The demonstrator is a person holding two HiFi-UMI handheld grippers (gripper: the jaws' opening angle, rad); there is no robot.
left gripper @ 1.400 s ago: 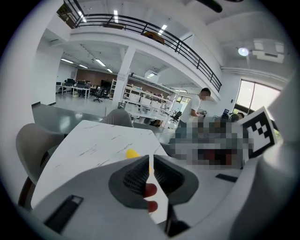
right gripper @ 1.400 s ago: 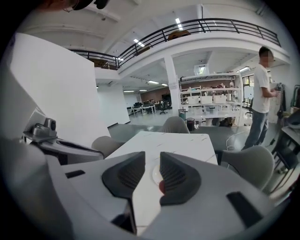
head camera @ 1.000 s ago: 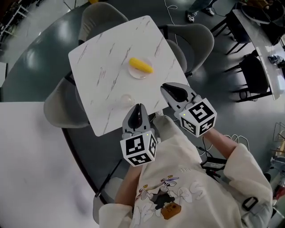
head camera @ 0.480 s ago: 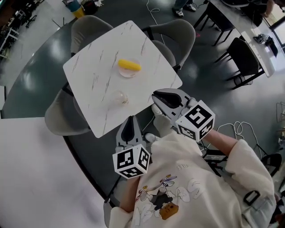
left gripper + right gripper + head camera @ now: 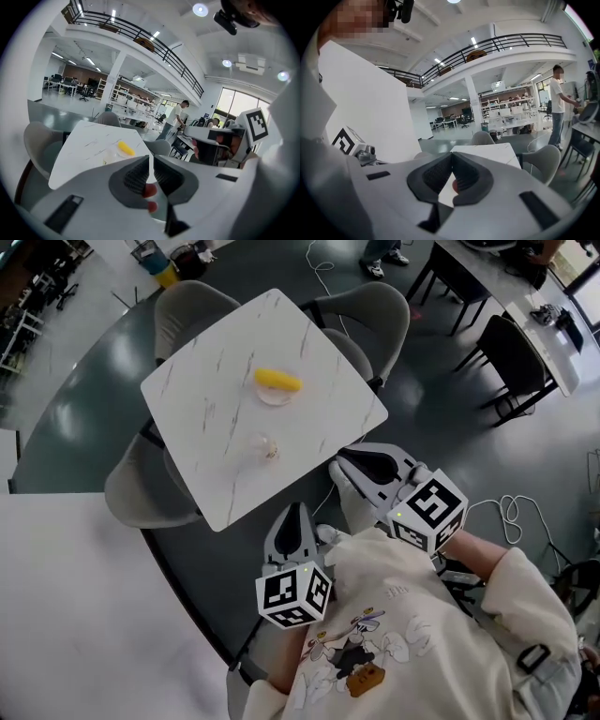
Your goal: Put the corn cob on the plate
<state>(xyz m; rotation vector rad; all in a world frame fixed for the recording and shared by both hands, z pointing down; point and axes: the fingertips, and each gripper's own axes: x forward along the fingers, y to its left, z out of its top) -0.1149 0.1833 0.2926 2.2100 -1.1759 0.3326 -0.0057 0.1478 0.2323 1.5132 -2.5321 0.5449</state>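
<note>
The yellow corn cob (image 5: 277, 381) lies on a small clear plate (image 5: 273, 396) near the far side of the white marble table (image 5: 206, 409). In the left gripper view, the corn cob (image 5: 124, 148) shows beyond the jaw tips. Both grippers are off the table, close to the person's body. My left gripper (image 5: 296, 511) hangs below the table's near corner, jaws together and empty (image 5: 150, 158). My right gripper (image 5: 345, 462) is just off the table's right edge. Its jaws (image 5: 452, 155) are closing with their tips meeting and nothing between them.
A small clear glass thing (image 5: 265, 445) stands on the table nearer me than the plate. Grey chairs (image 5: 192, 301) (image 5: 370, 320) (image 5: 131, 488) ring the table. Black chairs (image 5: 516, 357) and cables (image 5: 506, 512) are to the right. A person (image 5: 558, 105) stands in the distance.
Both grippers have drawn back from the table's near edge toward the person's body. The corn cob has stayed on the plate.
</note>
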